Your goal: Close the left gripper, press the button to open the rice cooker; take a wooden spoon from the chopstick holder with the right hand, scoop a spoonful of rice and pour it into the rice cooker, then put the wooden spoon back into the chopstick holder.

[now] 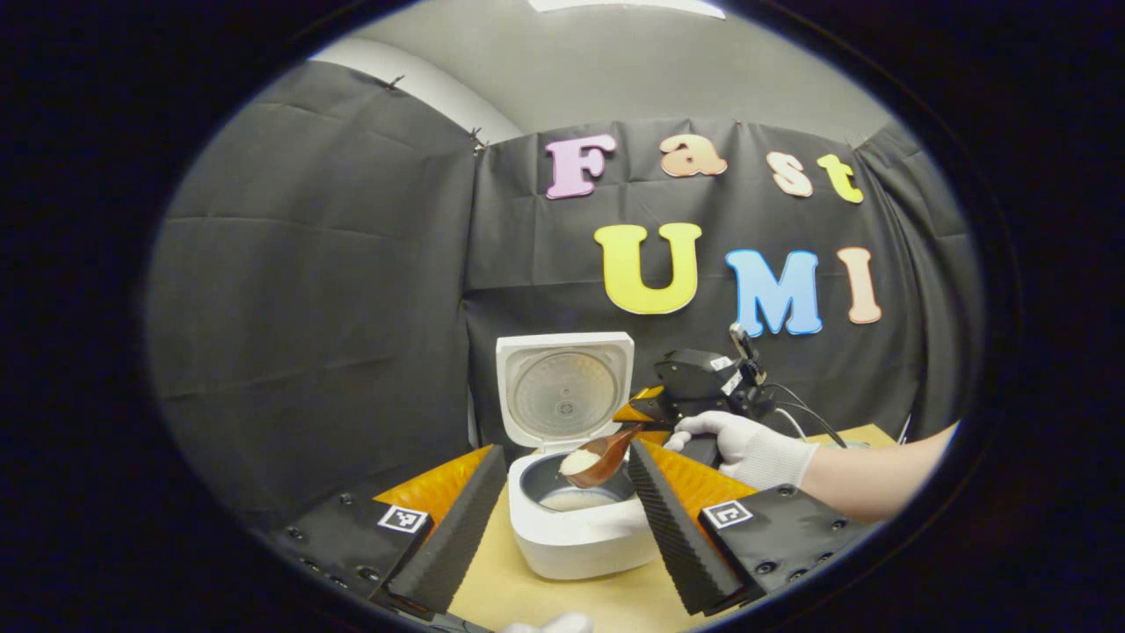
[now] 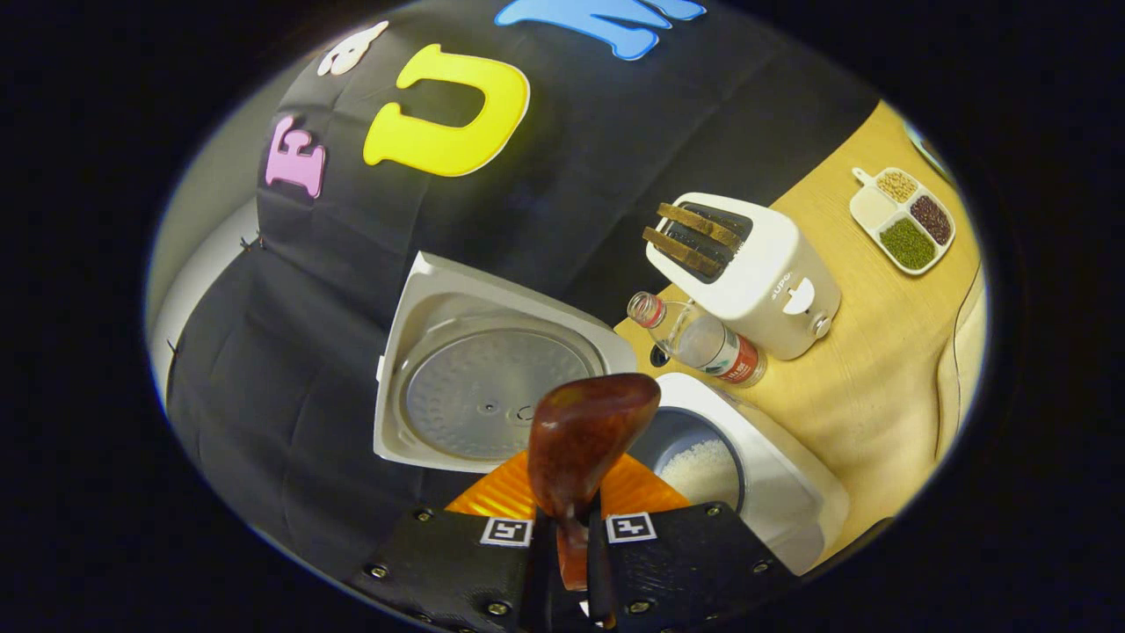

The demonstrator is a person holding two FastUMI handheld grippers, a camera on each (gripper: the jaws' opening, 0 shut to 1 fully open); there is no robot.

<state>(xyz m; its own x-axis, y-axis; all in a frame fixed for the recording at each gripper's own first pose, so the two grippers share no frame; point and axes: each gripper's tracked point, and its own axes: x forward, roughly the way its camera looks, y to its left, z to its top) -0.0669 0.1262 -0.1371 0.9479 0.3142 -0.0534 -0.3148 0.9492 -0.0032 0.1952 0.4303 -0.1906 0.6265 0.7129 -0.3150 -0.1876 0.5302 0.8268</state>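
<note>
Wood: the wooden spoon (image 2: 584, 444) is dark, glossy reddish-brown, its rounded bowl seen from behind in the right gripper view; in the left gripper view it carries a small white heap of rice (image 1: 580, 461) and hangs tilted over the pot.
Right fingers: the right gripper (image 2: 576, 536) has its fingers drawn close together on the spoon's handle, one pressing each side; a gloved hand (image 1: 747, 448) holds this tool.
Left fingers: the left gripper (image 1: 562, 519) stands wide apart, gripping nothing, with the cooker framed between its ridged fingers.
Rice cooker: the rice cooker (image 1: 580, 532) is white, smooth plastic with rounded corners, standing on the pale wood-look bench (image 2: 866, 369); its lid (image 2: 488, 374) is upright and open, with a dimpled metal disc inside.
Inner pot: grey and round, with white grains already lying on the bottom (image 2: 703, 470).
Step in hand: pouring, as I judge it; the button press and the scoop look done.
Next move: likely a roll of the wrist to tip the heap out cleanly inside the rim, then carrying the spoon back to the chopstick holder.
Nearby: a boxy white toaster (image 2: 747, 272) with two brown slices, a clear plastic bottle (image 2: 703, 338) lying beside it, and a divided dish (image 2: 905, 220) of grains farther off.
</note>
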